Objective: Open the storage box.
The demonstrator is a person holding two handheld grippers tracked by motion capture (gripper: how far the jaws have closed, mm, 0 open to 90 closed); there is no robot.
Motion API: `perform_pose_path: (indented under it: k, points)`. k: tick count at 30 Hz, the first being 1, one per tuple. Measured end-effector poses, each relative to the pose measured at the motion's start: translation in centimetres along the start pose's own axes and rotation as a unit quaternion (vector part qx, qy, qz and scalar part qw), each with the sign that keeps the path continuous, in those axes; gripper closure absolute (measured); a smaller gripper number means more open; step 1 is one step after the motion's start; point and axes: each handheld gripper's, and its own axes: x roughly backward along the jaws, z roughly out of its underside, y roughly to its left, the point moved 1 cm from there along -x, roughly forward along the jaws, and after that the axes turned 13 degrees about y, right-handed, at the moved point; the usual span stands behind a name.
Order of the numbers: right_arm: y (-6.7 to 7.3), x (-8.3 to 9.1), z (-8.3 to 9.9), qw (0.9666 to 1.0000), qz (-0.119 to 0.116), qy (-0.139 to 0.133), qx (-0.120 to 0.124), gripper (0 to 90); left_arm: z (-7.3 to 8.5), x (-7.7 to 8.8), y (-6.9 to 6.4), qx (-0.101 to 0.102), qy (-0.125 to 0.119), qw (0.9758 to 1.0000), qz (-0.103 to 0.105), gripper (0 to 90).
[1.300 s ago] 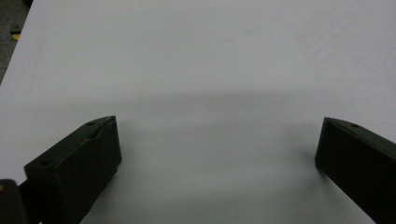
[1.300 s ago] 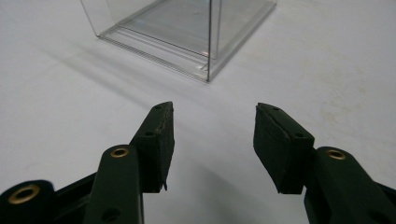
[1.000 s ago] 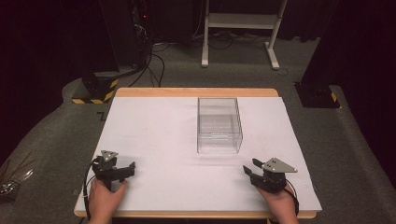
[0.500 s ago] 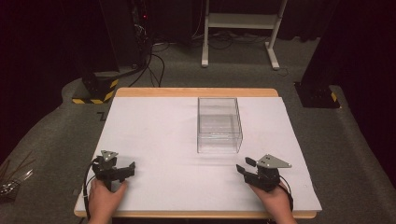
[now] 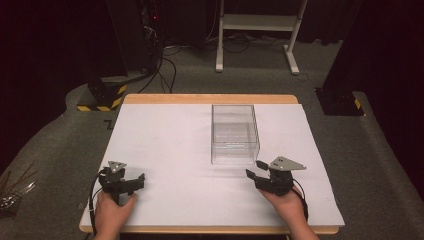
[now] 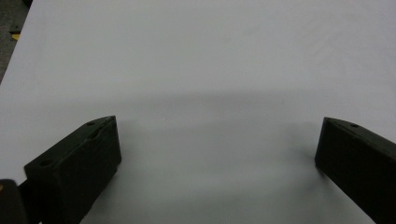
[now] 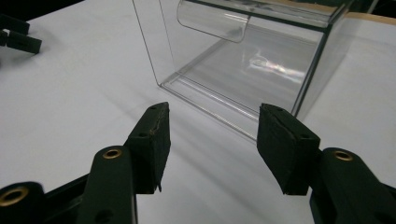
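Your right gripper (image 5: 255,171) sits just in front of the clear box (image 5: 234,133), jaws spread and empty. Your left gripper (image 5: 134,181) rests on the table (image 5: 165,135), well left of the box, jaws spread wide.

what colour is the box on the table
Colourless: the box is clear see-through plastic, best seen in the right gripper view.

box (image 5: 235,134) on table (image 5: 165,140), right of centre
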Motion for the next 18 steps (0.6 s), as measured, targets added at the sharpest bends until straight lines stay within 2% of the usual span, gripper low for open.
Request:
perform_pose_path:
  k: [10, 18]
  points:
    - [-0.2, -0.9, -1.0, 0.9998, 0.003, -0.001, -0.017, 43.7, 0.0, 0.0, 0.0, 0.0, 0.0, 1.0, 0.0, 0.4]
    - [-0.1, -1.7, -1.9, 0.9999, 0.009, -0.002, -0.01, 43.5, 0.0, 0.0, 0.0, 0.0, 0.0, 1.0, 0.0, 0.4]
